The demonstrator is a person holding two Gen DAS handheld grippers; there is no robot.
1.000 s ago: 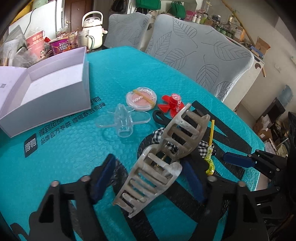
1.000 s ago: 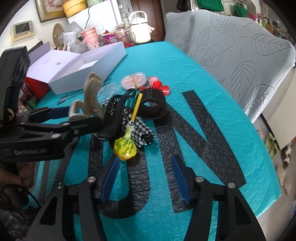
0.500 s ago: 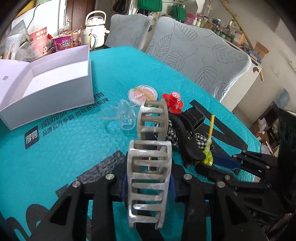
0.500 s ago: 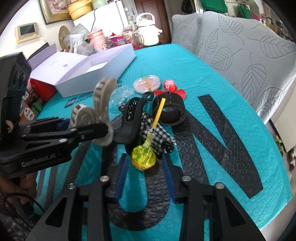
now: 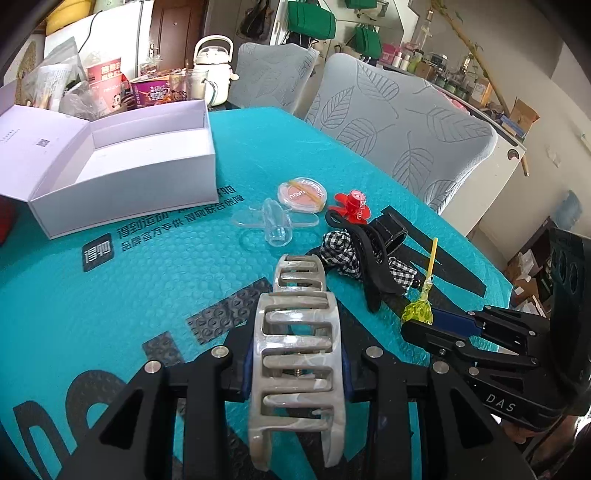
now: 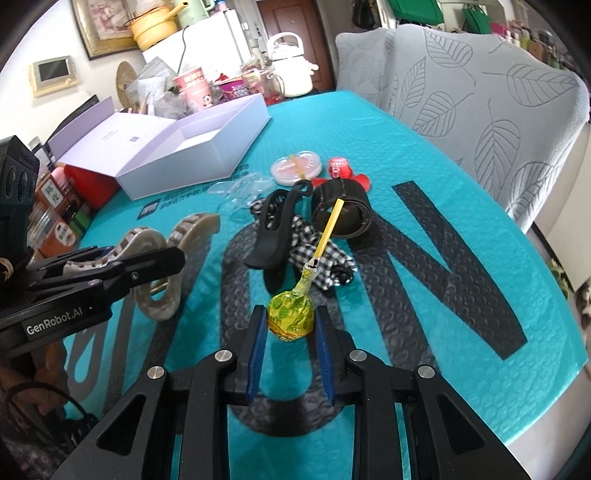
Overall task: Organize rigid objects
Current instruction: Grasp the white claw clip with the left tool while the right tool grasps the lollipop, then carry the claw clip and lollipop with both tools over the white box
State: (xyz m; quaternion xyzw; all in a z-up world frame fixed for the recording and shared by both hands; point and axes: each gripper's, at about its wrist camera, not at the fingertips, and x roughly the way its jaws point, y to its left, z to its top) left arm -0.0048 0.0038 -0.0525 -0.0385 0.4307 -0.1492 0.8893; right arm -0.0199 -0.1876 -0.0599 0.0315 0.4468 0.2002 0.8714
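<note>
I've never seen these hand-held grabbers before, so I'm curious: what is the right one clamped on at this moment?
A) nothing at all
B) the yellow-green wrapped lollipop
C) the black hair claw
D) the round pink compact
B: the right gripper has its blue pads pressed on either side of the lollipop, whose yellow stick points away over the checked cloth.

Hidden under the black hair clip (image 5: 373, 266): part of the checked cloth (image 5: 340, 253). Too small to read: print on the box lid (image 5: 22, 136).

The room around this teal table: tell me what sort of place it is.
Most likely a home dining area: leaf-patterned chair covers pulled up to the table, a white kettle among snack tubs, and a fridge behind.
</note>
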